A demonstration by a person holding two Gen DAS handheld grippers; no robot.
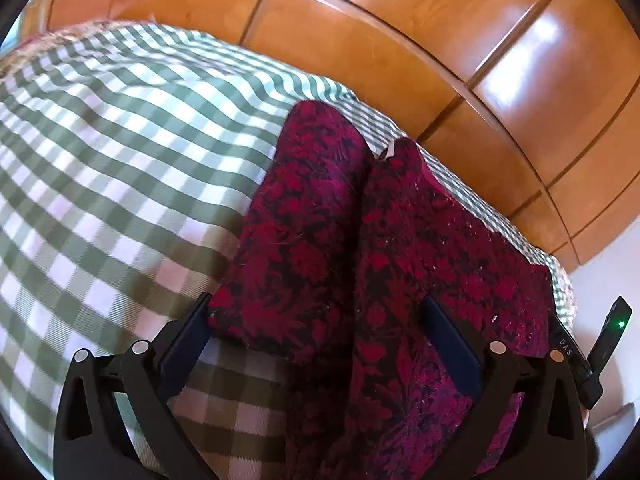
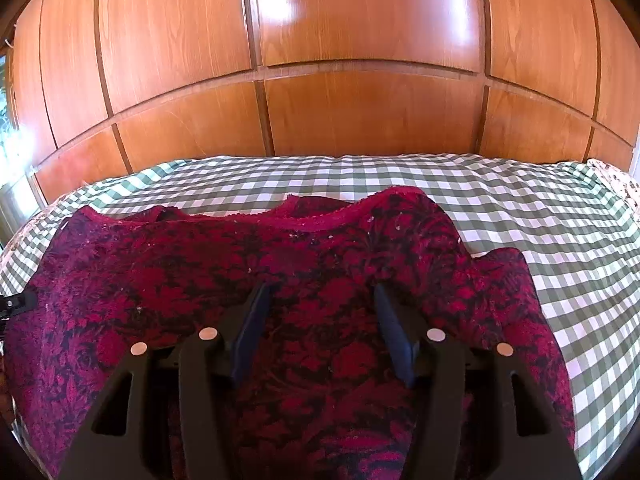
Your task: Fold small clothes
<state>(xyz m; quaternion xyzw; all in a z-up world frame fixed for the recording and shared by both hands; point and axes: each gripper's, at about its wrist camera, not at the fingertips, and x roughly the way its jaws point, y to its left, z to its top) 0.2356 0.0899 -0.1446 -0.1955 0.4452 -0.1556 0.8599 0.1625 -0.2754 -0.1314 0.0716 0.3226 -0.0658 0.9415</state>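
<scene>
A dark red and black flowered top (image 2: 280,280) lies spread on a green-and-white checked bed cover (image 2: 520,216), its lace neckline toward the far side. In the left wrist view the same top (image 1: 360,240) lies with a sleeve folded alongside the body. My left gripper (image 1: 316,304) is open, its jaws wide apart over the sleeve and body near the hem. My right gripper (image 2: 320,288) is open, jaws apart over the middle of the top. Neither holds any cloth.
The checked cover (image 1: 120,160) spreads wide to the left of the top. A glossy wooden panelled wardrobe (image 2: 320,80) stands right behind the bed. The other gripper's black body with a green light (image 1: 612,328) shows at the right edge of the left wrist view.
</scene>
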